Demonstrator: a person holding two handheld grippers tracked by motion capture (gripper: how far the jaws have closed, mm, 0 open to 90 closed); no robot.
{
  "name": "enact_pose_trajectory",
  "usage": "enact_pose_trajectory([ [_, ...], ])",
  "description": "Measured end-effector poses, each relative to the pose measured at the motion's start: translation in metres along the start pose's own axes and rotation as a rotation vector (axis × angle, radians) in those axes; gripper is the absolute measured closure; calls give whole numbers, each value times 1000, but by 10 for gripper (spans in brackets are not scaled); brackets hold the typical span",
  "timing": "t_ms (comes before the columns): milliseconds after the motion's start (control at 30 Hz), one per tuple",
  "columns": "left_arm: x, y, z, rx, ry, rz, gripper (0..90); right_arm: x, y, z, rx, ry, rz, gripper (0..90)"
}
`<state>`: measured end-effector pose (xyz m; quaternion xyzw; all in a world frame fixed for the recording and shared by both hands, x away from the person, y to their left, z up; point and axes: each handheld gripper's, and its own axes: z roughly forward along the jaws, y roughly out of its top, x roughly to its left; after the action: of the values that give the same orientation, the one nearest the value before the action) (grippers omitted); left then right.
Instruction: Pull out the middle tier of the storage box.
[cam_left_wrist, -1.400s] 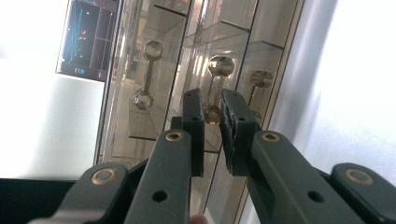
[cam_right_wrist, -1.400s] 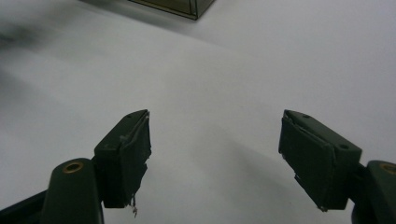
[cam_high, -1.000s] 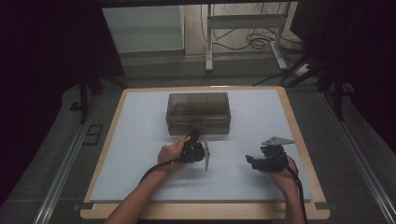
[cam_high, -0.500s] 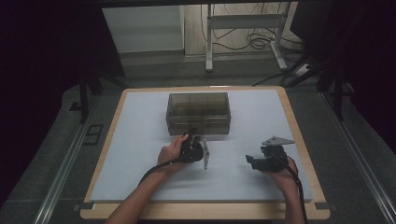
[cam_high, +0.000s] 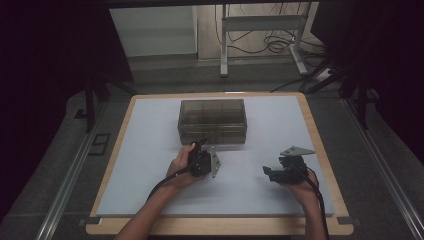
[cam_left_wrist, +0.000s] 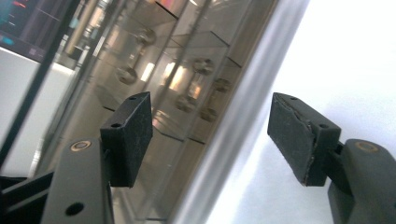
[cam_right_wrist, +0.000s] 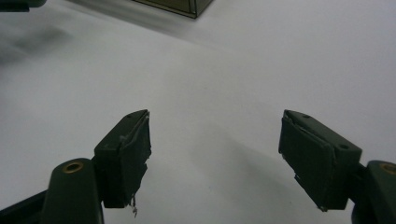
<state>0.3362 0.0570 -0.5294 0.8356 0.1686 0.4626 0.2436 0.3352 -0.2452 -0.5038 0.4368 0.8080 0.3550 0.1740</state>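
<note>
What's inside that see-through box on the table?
The smoky clear box is split by dividers into compartments. The left gripper view shows small round metal pieces in several. What they are is too blurred to tell, and the tint hides the farther compartments.

Box (cam_high: 212, 121) behind left hand-held gripper (cam_high: 201, 150)

Dim and murky in high view beyond table (cam_high: 150, 125) edges; brighter mid-table. Blown-out white at right edge in left gripper view; reflections on clear box (cam_left_wrist: 177, 84). Soft, blurred far edge in right gripper view.
</note>
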Motion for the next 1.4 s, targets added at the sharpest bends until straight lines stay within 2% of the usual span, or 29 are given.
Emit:
enact_pose_trajectory([
  [167, 3, -1, -2, 20, -53, -41, 308, 0, 0, 1, 3, -2, 0, 244],
  [400, 6, -5, -10, 15, -98, -112, 302, 0, 0, 0, 1, -1, -1, 244],
  [433, 6, -5, -10, 15, -98, -112, 298, 0, 0, 0, 1, -1, -1, 244],
  [767, 19, -14, -19, 34, -208, -266, 264, 1, 0, 1, 3, -1, -1, 244],
  [1033, 26, -21, -31, 1, -207, -309, 253, 1, 0, 1, 4, -1, -5, 244],
  [1233, 30, -28, -34, 1, -205, -326, 248, 2, 2, -2, -26, 48, 13, 244],
  [1400, 32, -36, -38, -7, -218, -351, 247, 1, 1, -1, -18, 38, 12, 244],
])
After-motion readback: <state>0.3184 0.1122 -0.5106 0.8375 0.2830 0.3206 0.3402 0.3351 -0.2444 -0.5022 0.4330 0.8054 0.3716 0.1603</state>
